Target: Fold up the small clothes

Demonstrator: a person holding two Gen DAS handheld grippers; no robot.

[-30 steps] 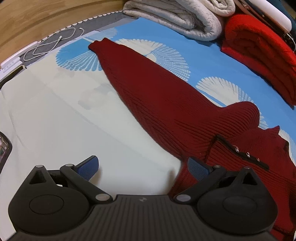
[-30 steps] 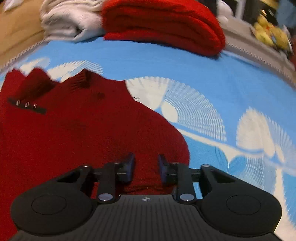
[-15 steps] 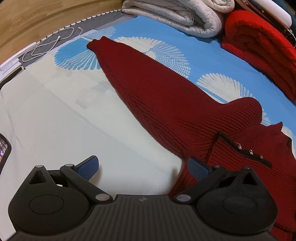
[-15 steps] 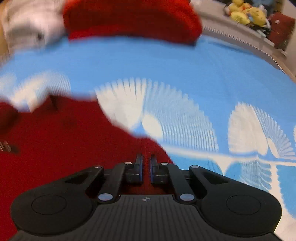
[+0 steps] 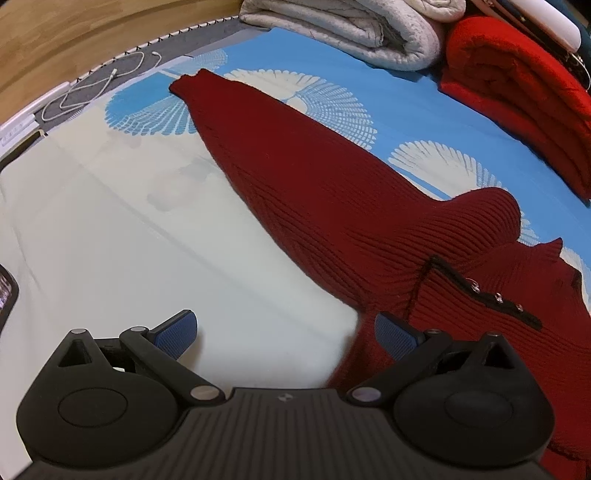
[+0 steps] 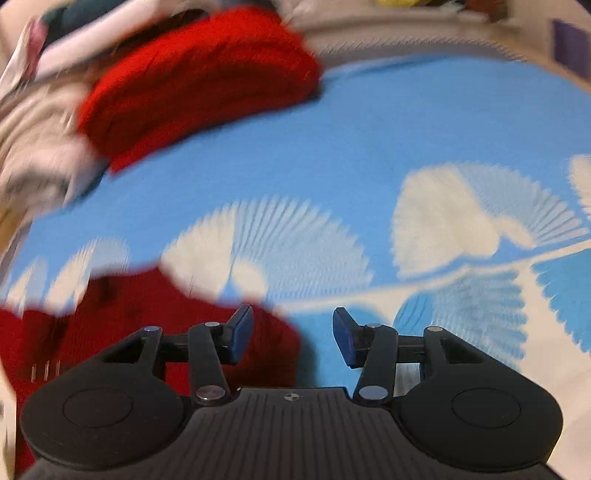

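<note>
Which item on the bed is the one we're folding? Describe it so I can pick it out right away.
Start from the bed sheet, blue with white fan prints. At its far edge sit a folded grey quilt and a bright red blanket; nearer the camera, the dark red ribbed sweater lies spread flat, one sleeve stretched out. Unlike those bulky folded neighbours, it is darker, unfolded, and has a black trim strip with small metal studs.

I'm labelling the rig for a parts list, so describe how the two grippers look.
The left gripper and right gripper look alike: a matte black ribbed body with a small round mark at its middle, a round black disc at each side, and black linkage arms joined by silver pins. The fingers end in blue textured pads. No cables, hands or sleeves show.
</note>
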